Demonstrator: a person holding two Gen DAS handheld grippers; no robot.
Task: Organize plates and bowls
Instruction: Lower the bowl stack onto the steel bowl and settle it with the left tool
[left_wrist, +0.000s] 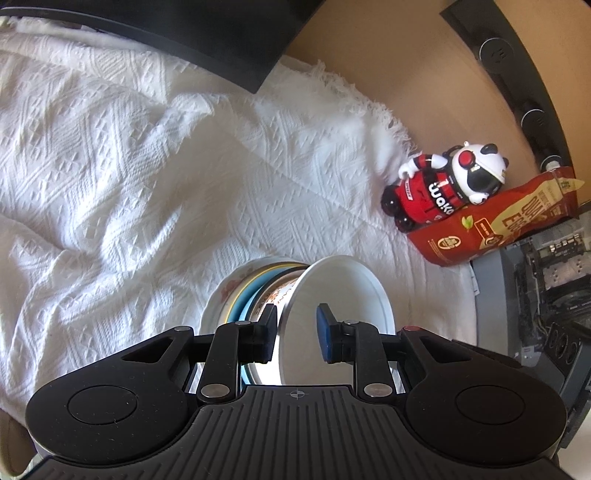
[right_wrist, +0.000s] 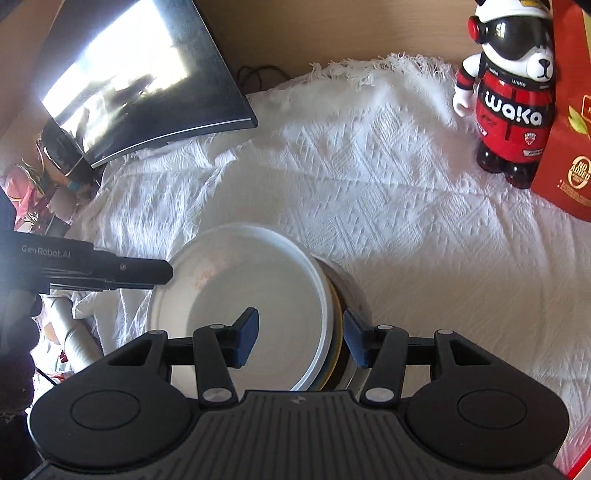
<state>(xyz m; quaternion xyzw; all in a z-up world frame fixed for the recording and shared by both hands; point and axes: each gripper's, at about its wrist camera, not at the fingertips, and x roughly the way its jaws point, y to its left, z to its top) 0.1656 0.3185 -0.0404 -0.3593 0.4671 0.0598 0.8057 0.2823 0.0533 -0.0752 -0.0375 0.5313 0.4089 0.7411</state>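
Stack of nested plates and bowls (right_wrist: 258, 295), white, yellow, blue and patterned, stands on edge at lower centre on the white woven cloth (right_wrist: 406, 221), axis level. Right gripper (right_wrist: 300, 338) clamps its rims; left gripper (left_wrist: 296, 330) grips the white bowl (left_wrist: 343, 302); both pitched downward

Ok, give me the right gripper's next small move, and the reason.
Probably close the right gripper slightly: its pads straddle the white plate and the dishes behind it, all tilted on edge on the white cloth, and a firm grip isn't evident.
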